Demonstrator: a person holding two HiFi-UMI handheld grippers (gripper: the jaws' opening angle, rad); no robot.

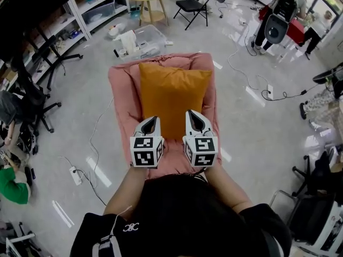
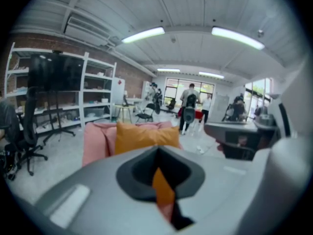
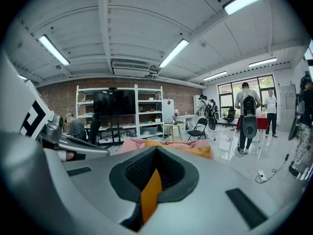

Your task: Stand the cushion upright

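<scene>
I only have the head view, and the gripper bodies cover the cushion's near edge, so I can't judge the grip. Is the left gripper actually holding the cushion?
Observer: Yes. In the left gripper view, the left gripper is shut on a fold of the orange cushion. The orange fabric runs right up between its jaws.
Operator: And the right one?
Observer: Same there. The right gripper view shows the right gripper shut, with a wedge of orange fabric pinched between its jaws.
</scene>
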